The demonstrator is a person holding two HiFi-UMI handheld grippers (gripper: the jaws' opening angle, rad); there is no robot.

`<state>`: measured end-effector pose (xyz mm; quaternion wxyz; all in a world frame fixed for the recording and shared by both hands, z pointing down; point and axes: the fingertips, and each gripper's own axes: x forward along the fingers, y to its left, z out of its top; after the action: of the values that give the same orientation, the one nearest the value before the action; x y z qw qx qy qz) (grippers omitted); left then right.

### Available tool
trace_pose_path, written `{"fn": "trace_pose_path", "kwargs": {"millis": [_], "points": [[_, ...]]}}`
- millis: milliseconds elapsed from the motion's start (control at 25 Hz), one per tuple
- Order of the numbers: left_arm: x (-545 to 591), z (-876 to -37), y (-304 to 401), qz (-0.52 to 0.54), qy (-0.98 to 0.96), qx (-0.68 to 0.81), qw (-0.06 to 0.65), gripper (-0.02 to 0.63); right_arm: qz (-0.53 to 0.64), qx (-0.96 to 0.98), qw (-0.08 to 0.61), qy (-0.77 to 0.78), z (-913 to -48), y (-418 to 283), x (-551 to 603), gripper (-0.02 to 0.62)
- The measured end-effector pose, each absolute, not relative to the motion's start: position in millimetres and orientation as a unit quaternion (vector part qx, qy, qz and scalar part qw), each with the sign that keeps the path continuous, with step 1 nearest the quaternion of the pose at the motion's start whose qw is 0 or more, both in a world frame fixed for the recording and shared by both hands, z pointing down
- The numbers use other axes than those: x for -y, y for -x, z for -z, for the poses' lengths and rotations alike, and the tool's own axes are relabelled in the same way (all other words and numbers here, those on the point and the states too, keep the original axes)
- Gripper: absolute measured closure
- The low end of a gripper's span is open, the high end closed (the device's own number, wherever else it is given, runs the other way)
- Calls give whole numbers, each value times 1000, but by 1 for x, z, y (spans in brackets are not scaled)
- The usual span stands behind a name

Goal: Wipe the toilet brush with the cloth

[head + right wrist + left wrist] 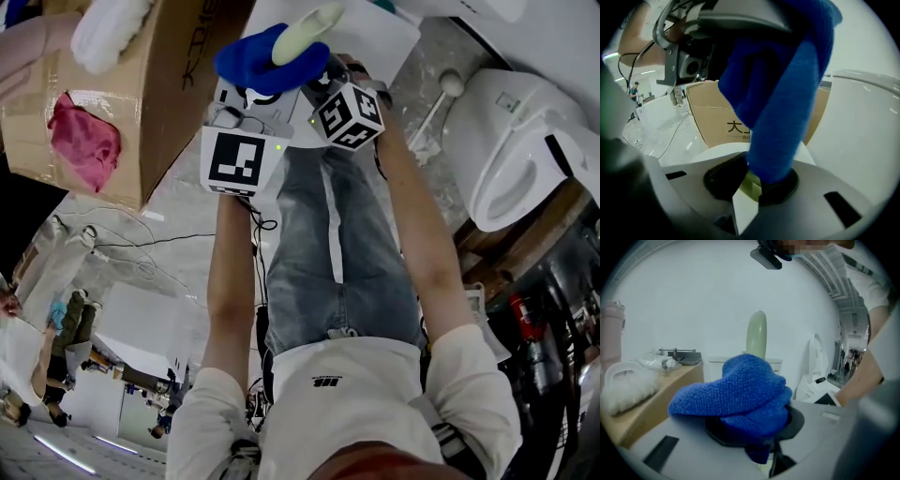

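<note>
One big white toilet (511, 141) fills the right of the head view. On the left, a cardboard box (169, 84) holds a pink rag (84, 141) and something white and fluffy. Up between them, both tools are raised close together in front of the person.

Right tool (752, 185): jaws narrowed onto the pale green toilet brush (756, 333), gripping one end so the rest stands out of the grip.

Left tool (757, 430): clamped on the blue cloth (736, 390), which bunches over its jaws and wraps round the brush just above the right tool's hold. The pale green tip pokes clear beyond the cloth.

So where are we? Mid-wipe, I'd say. Cloth and brush are in contact and both grips look secure, but the far end is bare of cloth. How much of the brush is already clean, I can't tell from here. Left to do, by my reckoning: run the cloth out to the tip, then part the two.
</note>
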<state>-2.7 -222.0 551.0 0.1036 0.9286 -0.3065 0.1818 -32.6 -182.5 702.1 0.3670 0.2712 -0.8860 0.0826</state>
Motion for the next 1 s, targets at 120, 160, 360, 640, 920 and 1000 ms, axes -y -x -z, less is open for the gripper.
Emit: {"fn": "trace_pose_path", "kwargs": {"millis": [120, 160, 360, 640, 920, 1000], "points": [[227, -531, 1, -169, -931, 307, 98, 495, -84, 885, 370, -270, -703, 34, 182, 538], [228, -525, 0, -168, -933, 305, 95, 495, -84, 885, 371, -270, -704, 34, 182, 538], [230, -502, -6, -166, -939, 288, 88, 476, -86, 884, 373, -269, -704, 35, 181, 538], [239, -470, -18, -161, -949, 264, 65, 443, -88, 882, 376, -272, -704, 34, 183, 538], [235, -479, -11, -151, -946, 277, 69, 457, -88, 881, 376, -272, -705, 35, 182, 540], [232, -487, -9, -153, -944, 280, 76, 465, -88, 881, 375, -273, -705, 35, 182, 540]]}}
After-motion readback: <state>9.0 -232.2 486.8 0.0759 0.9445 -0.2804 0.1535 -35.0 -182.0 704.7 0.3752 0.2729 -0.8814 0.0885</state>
